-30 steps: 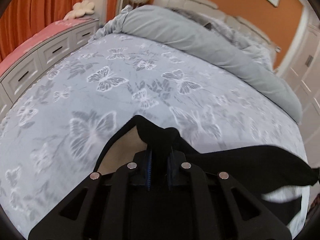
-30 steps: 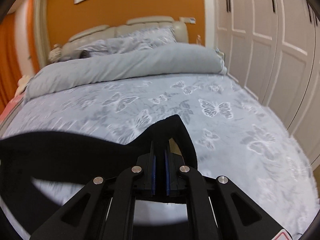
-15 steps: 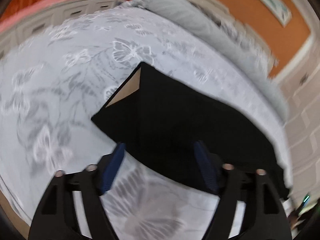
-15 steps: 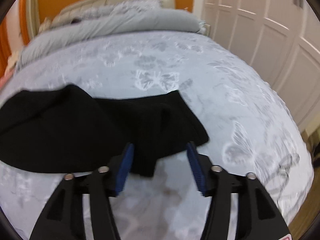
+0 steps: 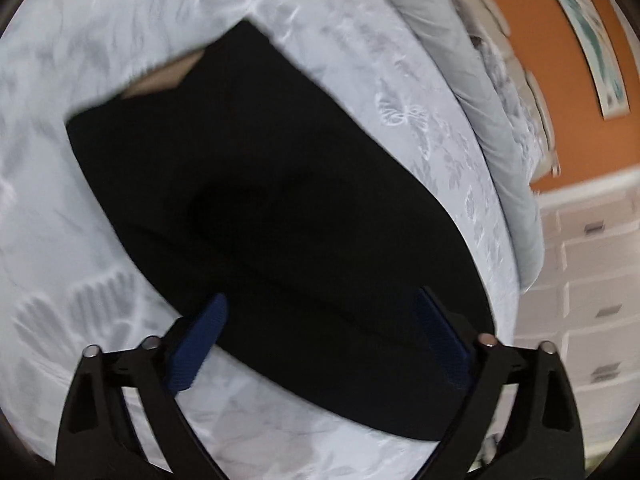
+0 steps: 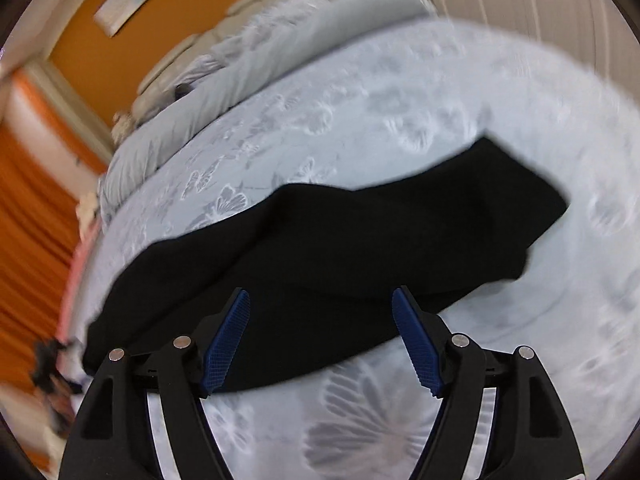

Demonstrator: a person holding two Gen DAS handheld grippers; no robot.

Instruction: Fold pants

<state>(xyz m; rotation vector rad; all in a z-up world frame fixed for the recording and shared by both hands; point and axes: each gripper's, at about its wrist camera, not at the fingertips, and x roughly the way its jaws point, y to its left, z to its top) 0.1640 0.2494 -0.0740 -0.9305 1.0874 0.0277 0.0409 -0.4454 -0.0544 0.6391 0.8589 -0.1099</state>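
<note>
The black pants [image 5: 280,208] lie flat on the butterfly-print bedspread [image 5: 80,80], with a tan inner lining [image 5: 160,76] showing at one far corner. My left gripper [image 5: 320,336] is open and empty, its blue pads spread wide just above the near edge of the pants. In the right wrist view the pants [image 6: 340,256] lie across the bed as a long dark strip with a fold ridge. My right gripper [image 6: 322,336] is open and empty over the near edge of the pants.
A rolled grey duvet [image 6: 224,92] and pillows lie at the head of the bed against an orange wall [image 6: 100,40]. White wardrobe doors [image 5: 592,280] stand beside the bed. Orange curtains [image 6: 28,208] hang at the left. The bedspread [image 6: 360,432] shows around the pants.
Both grippers held the pants a second ago, then let go. The pants now lie on the bed, and both grippers have opened wider and swung over them.
</note>
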